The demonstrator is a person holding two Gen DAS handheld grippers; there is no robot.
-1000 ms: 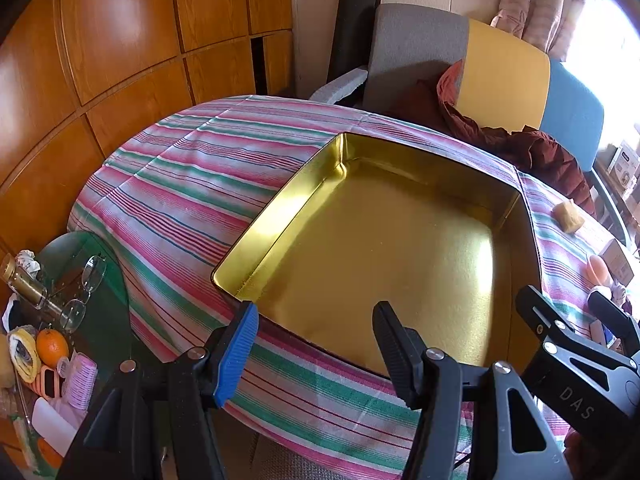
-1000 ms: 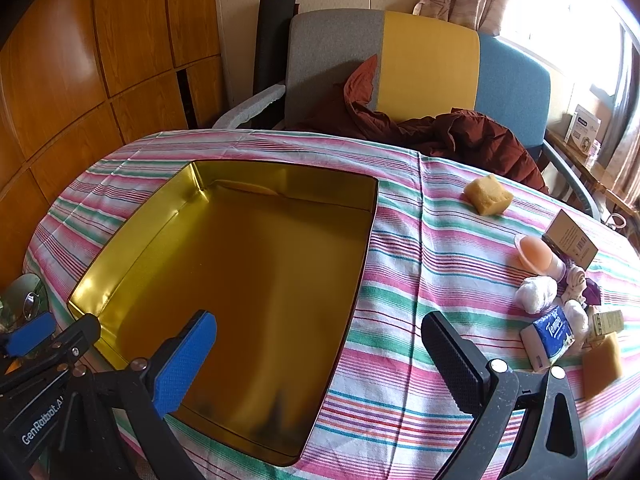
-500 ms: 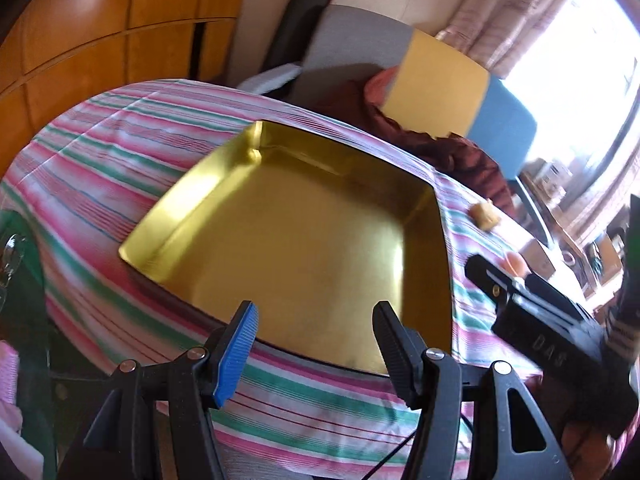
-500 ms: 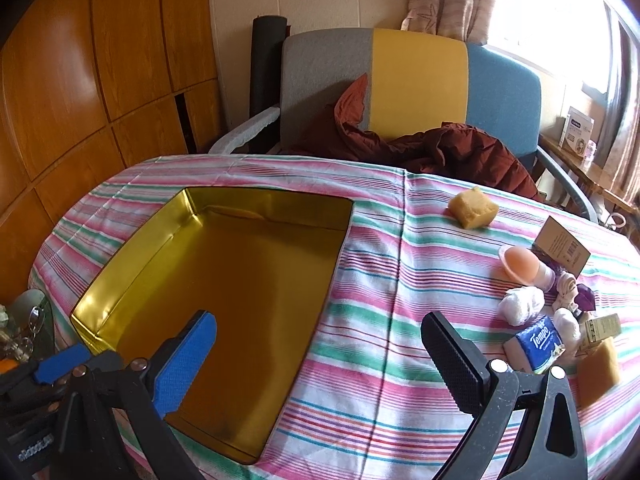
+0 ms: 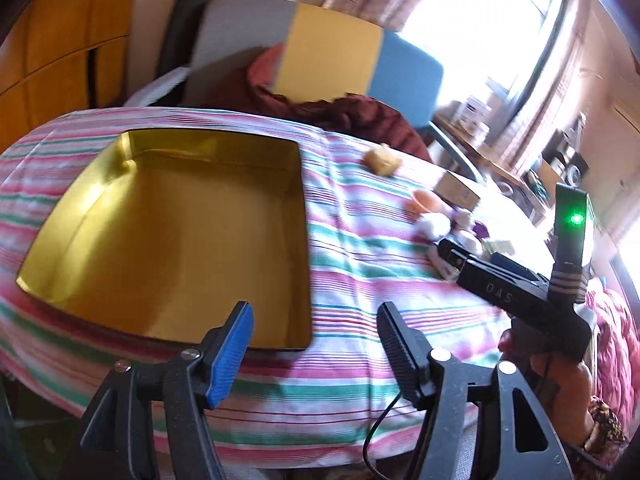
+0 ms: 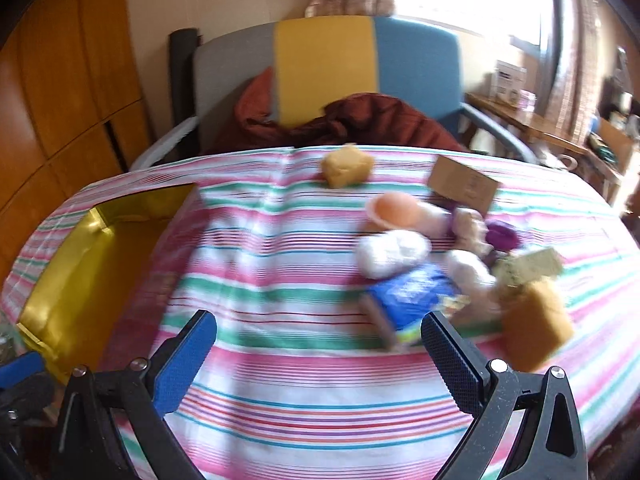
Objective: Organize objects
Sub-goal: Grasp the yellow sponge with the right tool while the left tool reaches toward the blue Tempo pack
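Scattered small objects (image 6: pixel 432 256) sit bunched on the right of our striped-cloth worktop (image 6: pixel 280 272). On the left lies the shallow gold metal tray (image 5: pixel 168 236), nothing in it. Our left tool (image 5: pixel 314 344) hangs over the tray's near right corner, jaws just widened, gaping with only cloth between them. Moving right, a yellow sponge block (image 6: pixel 346 166) sits alone near the far edge, then a brown cardboard box (image 6: pixel 464 184), a peach round cup (image 6: pixel 394 210) and a white fluffy ball (image 6: pixel 390 254). Our right tool (image 6: pixel 320 360) is spread wide over bare stripes, gripping nothing, its right finger just beside the blue tissue packet (image 6: pixel 412 294). Everything's blurred, details uncertain.
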